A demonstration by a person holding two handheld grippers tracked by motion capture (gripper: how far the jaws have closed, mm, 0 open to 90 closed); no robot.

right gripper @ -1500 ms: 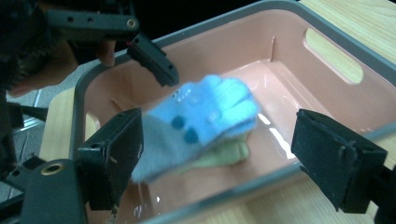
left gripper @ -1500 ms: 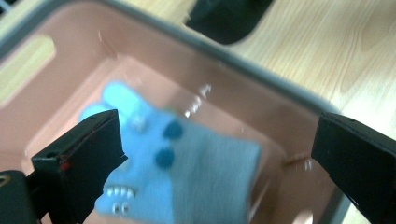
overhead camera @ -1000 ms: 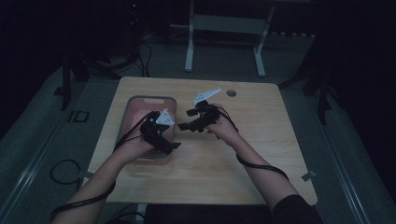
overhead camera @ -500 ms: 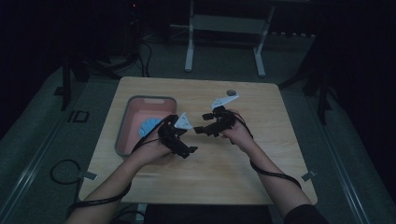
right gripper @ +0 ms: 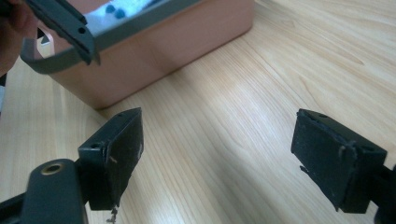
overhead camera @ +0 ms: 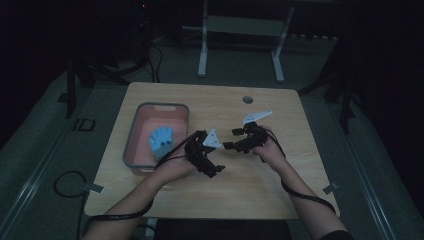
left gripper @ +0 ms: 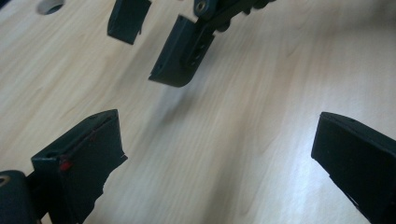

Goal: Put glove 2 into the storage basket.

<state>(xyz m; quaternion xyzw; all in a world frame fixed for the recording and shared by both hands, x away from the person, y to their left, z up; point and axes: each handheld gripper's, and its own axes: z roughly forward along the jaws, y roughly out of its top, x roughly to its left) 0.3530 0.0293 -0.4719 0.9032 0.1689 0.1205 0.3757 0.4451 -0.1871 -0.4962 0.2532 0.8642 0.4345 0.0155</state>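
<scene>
- The left gripper [overhead camera: 216, 169] hovers over the table [overhead camera: 280, 195] near its middle, just right of the bin [overhead camera: 131, 150]. In the left gripper view its two black jaws stand wide apart, with bare wood between them and nothing held.
- The right gripper [overhead camera: 231, 139] hangs just beside the left one, a little farther from the person, its tip turned toward the bin. In the right gripper view its jaws are also spread wide over bare wood, and they grip nothing.
- The two grippers sit close but apart. In the left gripper view, the right gripper's jaws [left gripper: 159, 42] hang above the tabletop near the top edge.
- The bin is pink with a grey rim. It stands on the left half of the table, near the left gripper. In the right gripper view its corner [right gripper: 154, 51] rises at the upper left, well beyond the jaws.
- A pale blue thing [overhead camera: 162, 138] lies inside the bin, toward its near right part. What it is cannot be told.
- A small round hole [overhead camera: 247, 99] sits in the tabletop near the far edge.
- Both forearms come in from the bottom of the high view, with a cable trailing from each gripper.
</scene>
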